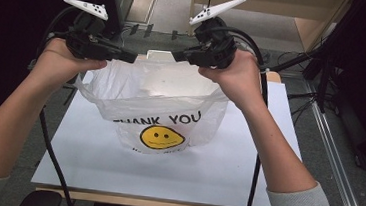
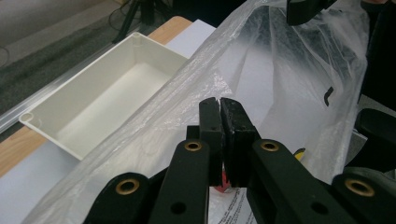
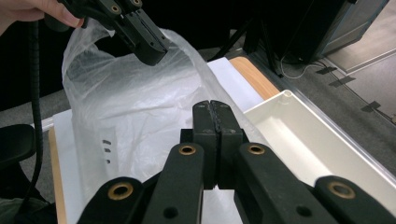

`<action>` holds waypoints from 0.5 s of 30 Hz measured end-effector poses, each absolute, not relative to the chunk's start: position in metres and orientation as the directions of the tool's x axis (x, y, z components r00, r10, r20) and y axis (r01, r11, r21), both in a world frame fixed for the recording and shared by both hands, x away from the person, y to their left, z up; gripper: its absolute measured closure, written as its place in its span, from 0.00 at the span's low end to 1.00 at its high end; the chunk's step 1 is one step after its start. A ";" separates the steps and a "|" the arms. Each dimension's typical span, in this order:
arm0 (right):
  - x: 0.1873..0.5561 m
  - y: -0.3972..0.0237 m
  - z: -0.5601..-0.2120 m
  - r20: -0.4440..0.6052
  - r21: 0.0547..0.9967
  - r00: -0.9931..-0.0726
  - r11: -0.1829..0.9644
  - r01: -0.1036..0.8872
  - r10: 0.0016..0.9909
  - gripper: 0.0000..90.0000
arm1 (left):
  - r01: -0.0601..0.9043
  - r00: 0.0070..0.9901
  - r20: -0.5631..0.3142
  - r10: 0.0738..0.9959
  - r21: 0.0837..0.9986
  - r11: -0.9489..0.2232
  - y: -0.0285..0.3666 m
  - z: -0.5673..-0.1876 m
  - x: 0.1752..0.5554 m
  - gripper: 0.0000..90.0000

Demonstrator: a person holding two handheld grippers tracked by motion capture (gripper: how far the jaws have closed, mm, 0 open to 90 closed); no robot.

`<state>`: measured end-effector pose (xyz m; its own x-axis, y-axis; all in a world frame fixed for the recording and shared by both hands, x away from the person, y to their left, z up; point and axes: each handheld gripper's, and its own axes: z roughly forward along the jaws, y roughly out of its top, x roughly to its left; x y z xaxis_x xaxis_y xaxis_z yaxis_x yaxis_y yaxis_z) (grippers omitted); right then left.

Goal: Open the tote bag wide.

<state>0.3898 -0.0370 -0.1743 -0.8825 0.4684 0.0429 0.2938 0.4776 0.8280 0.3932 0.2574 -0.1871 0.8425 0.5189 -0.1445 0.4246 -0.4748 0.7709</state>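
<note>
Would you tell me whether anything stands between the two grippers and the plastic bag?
Nothing visible does: the left gripper and the right gripper are each shut on the plastic bag's rim, holding it above the table.

The table [image 1: 112, 197] has a light wooden edge, and a white sheet [image 1: 205, 170] covers almost all of its top. On this sheet stands a thin plastic bag [image 1: 160, 116] with a yellow smiling face, its lower part resting directly under the closed fingertips. Beyond the fingers, at the far edge, lies a white tray [image 2: 107, 93]; it seems to be empty.
</note>
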 end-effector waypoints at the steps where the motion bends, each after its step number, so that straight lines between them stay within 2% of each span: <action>1: 0.390 -0.038 -0.177 0.047 0.828 -0.882 0.476 0.297 0.469 1.00 | 0.426 0.843 -0.146 0.518 0.769 -0.477 0.257 -0.190 0.394 0.99; 15: 0.396 -0.060 -0.227 0.105 0.784 -0.856 0.487 0.384 0.506 1.00 | 0.448 0.836 -0.145 0.529 0.738 -0.504 0.248 -0.226 0.394 0.98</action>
